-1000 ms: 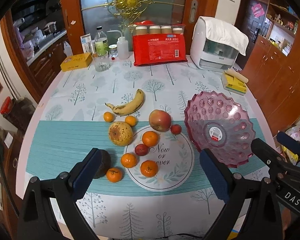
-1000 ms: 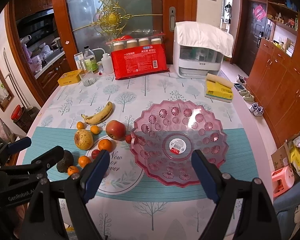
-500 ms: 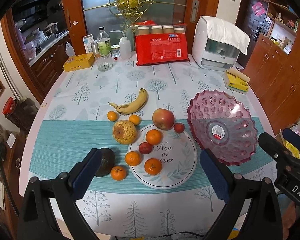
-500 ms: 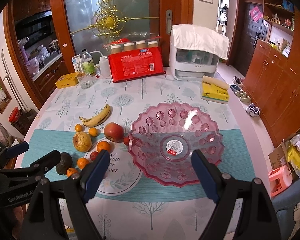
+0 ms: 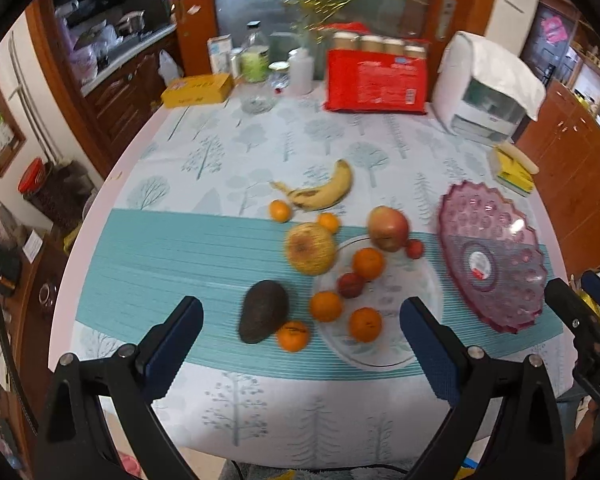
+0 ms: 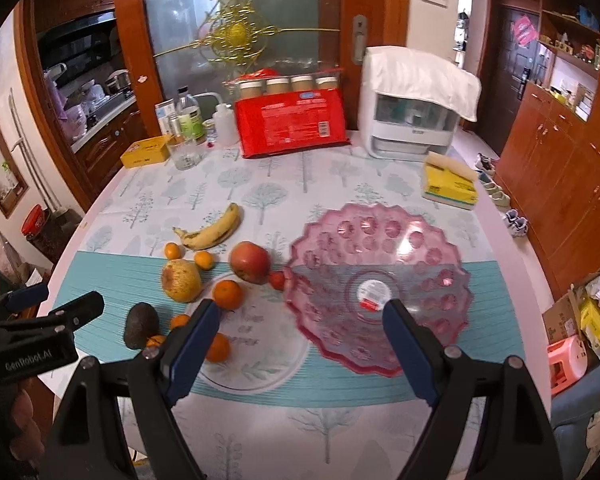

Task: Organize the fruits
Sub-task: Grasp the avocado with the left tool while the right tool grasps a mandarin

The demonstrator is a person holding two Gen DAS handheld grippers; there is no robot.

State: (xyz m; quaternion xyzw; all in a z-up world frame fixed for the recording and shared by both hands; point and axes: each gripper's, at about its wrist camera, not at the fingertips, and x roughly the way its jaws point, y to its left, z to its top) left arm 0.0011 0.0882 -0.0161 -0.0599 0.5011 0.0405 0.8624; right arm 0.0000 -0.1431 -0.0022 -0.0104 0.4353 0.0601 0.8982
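A pink scalloped fruit bowl [image 6: 376, 280] stands empty on the table, also in the left wrist view [image 5: 488, 256]. Left of it lie a banana [image 5: 320, 194], a red apple [image 5: 388, 226], a yellow pomelo-like fruit [image 5: 310, 248], a dark avocado [image 5: 262, 312], several oranges such as one [image 5: 364, 324] on a round clear mat [image 5: 416, 280], and small red fruits. My left gripper [image 5: 300, 336] is open and empty above the near fruit. My right gripper [image 6: 300, 340] is open and empty above the bowl's near left rim.
At the table's back stand a red package [image 6: 294, 122], jars, bottles, a glass [image 6: 186, 154], a yellow box [image 6: 146, 152] and a white covered appliance [image 6: 414, 104]. A yellow tissue pack [image 6: 450, 184] lies at the right. Wooden cabinets stand to the right.
Both grippers have pulled back and risen, so the table looks farther away. The left view has swung left, baring the avocado. No fruit has moved.
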